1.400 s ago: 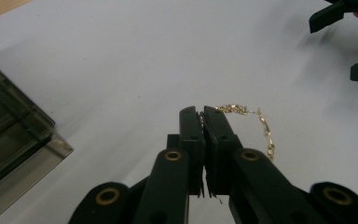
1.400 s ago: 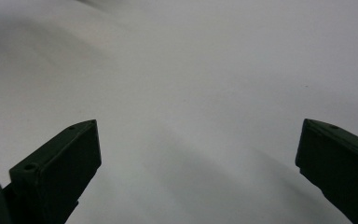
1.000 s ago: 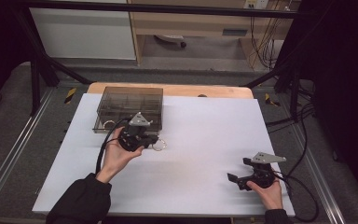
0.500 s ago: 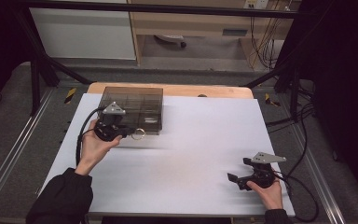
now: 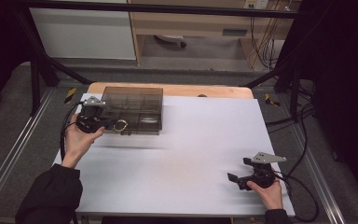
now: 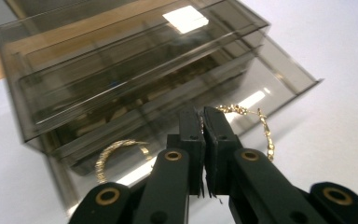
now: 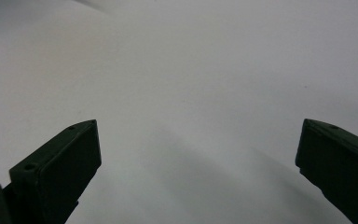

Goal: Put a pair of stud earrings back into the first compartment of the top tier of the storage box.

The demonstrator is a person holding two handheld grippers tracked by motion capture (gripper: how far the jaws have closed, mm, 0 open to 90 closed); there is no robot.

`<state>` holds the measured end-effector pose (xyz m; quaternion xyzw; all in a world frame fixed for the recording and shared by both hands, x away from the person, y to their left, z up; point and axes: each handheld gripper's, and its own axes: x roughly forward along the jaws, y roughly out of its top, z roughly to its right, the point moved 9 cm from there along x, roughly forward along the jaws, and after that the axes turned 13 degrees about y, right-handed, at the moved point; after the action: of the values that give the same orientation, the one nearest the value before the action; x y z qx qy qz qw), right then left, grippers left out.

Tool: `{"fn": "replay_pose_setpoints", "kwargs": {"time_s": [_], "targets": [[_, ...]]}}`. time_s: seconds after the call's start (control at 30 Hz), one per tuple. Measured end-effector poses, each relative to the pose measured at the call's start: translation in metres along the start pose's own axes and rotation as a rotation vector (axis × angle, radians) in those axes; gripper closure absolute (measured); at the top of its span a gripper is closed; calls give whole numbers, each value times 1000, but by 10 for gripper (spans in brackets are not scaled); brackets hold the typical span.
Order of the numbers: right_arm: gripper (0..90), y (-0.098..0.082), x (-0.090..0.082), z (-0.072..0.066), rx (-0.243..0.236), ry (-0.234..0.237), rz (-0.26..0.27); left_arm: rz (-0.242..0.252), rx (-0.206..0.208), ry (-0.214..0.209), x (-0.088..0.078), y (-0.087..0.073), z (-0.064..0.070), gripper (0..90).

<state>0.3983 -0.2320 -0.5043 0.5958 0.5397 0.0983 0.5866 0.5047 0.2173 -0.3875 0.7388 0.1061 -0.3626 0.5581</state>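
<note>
Desk point(image 5: 182, 154): matte white rectangular top | Organizer box point(image 5: 133, 108): smoky clear plastic, compartmented, far-left corner | Right gripper point(image 5: 237, 176): black jaws wide, near-right edge | Left gripper point(image 6: 202, 122): pinching gold chain point(image 6: 265, 135), fine-linked loop, at box front.

We see a gold chain point(image 6: 242, 112) glinting against a smoke-grey translucent organizer box point(image 5: 133, 108) at ten o'clock on the white desk point(image 5: 191, 154). The left gripper point(image 6: 203, 116) is black, with brass-coloured rivets along its jaws. At five o'clock, the right gripper point(image 5: 242, 175) is black too, topped by a pale grey plate. A light wooden board point(image 5: 205, 91) edges the desk at twelve o'clock; our sleeve point(image 5: 51, 196) is black.
</note>
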Motion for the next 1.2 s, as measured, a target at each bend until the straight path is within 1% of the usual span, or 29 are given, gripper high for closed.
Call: {"fn": "replay_pose_setpoints", "kwargs": {"time_s": [0.2, 0.3, 0.37, 0.47, 0.5, 0.67, 0.73, 0.77, 0.83, 0.87, 0.93, 0.97, 1.0, 1.1, 1.2], "targets": [[5, 0, 0, 0, 0, 0, -1, -8, -37, 54, 7, -5, -23, 861], [5, 0, 0, 0, 0, 0, -2, -19, -49, 88, 12, -10, -34, 861], [5, 0, 0, 0, 0, 0, -2, -20, -61, 101, 15, -13, -39, 861], [5, 0, 0, 0, 0, 0, -1, -21, -55, 123, 20, -17, -44, 861], [5, 0, 0, 0, 1, 1, -2, -31, -66, 124, 22, -20, -45, 861], [5, 0, 0, 0, 1, 0, 0, -55, -60, 147, 31, -29, -50, 861], [5, 0, 0, 0, 1, 0, 0, -56, -66, 149, 34, -31, -50, 861], [5, 0, 0, 0, 1, 0, 0, -59, -64, 144, 35, -33, -50, 861], [5, 0, 0, 0, 1, 0, 0, -58, -56, 152, 37, -35, -50, 860], [5, 0, 0, 0, 1, 1, -1, -58, -62, 150, 37, -35, -49, 859], [5, 0, 0, 0, 0, 1, -1, -63, -52, 155, 38, -36, -49, 855], [5, 0, 0, 0, 1, 1, -1, -60, -52, 152, 38, -36, -49, 853], [5, 0, 0, 0, 1, 1, 1, -53, -62, 146, 38, -35, -48, 851], [5, 0, 0, 0, 1, 1, 1, -28, -68, 143, 33, -32, -47, 810], [5, 0, 0, 0, -4, 0, 3, -5, -59, 137, 25, -29, -45, 751]]}}
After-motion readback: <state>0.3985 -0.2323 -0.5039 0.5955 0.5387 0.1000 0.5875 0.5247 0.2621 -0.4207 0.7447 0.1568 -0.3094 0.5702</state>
